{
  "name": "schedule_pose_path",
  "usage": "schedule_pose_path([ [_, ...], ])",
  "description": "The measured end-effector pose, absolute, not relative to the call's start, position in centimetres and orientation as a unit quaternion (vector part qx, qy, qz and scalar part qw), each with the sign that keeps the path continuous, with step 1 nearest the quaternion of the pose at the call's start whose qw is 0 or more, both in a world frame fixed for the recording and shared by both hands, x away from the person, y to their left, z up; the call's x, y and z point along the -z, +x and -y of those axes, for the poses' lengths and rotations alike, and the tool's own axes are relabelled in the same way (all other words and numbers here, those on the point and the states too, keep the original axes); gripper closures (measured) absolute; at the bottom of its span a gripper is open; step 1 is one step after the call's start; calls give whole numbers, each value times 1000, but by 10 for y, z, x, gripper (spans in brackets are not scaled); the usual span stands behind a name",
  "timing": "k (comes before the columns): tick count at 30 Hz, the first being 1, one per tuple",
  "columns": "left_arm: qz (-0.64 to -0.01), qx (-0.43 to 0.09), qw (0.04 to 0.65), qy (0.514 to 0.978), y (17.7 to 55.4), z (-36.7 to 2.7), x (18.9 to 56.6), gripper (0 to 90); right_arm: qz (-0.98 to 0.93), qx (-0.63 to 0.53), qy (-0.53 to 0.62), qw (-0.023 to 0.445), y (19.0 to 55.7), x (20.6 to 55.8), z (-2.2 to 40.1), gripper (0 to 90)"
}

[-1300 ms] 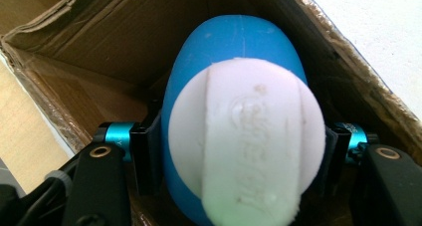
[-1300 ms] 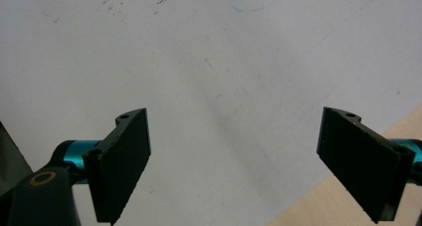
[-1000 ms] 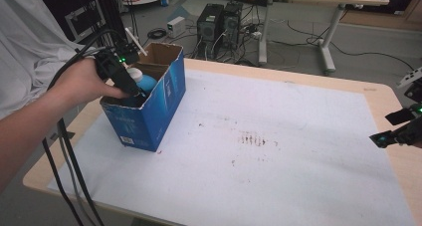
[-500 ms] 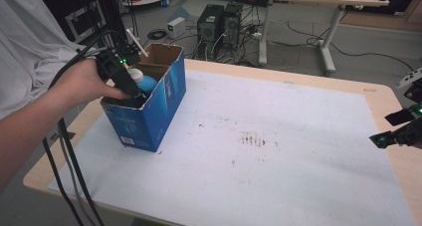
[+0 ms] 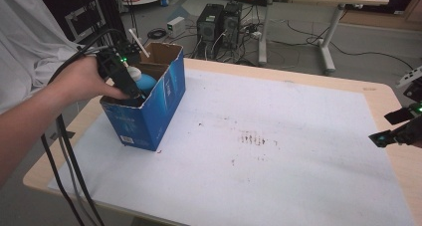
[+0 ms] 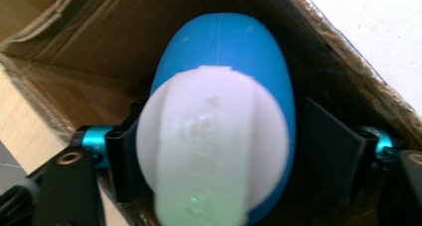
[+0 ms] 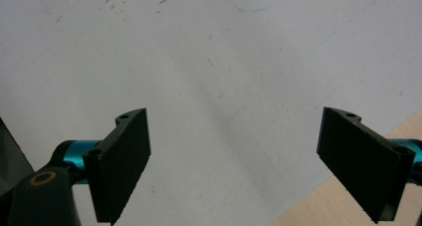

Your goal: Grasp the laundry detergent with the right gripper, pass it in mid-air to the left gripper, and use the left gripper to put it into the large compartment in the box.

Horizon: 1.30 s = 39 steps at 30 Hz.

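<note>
One stained white mat (image 5: 278, 136) on table (image 5: 378, 94)

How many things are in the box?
1 visible: a blue and white ball between the jaws of the left hand-held gripper, inside the box. More may lie hidden beneath it.

High view: above the near edge, facing forward and down on the tabletop (image 5: 298, 136). Left gripper view: close inside the box (image 5: 149, 111). Right gripper view: low over the tabletop, right of the box.

One blue box (image 5: 149, 111), one blue-and-white object (image 6: 224, 116) (inside it), two grippers (image 5: 130, 89) (image 5: 395, 131).
</note>
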<state>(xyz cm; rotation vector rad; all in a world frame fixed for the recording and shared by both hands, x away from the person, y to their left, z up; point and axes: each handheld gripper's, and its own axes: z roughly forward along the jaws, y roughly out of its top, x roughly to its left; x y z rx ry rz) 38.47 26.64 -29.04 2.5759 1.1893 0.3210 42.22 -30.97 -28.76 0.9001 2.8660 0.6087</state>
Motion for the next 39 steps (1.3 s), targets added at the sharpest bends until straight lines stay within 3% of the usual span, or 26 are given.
schedule_pose_path([
  [23, -381, -145, 145, 901, 376, -262, 232, 204, -934, -205, 290, 37, 419, 287, 307, 132],
  [39, -300, -138, 168, 929, 380, -198, 208, 204, -932, -212, 292, 40, 412, 283, 305, 131],
])
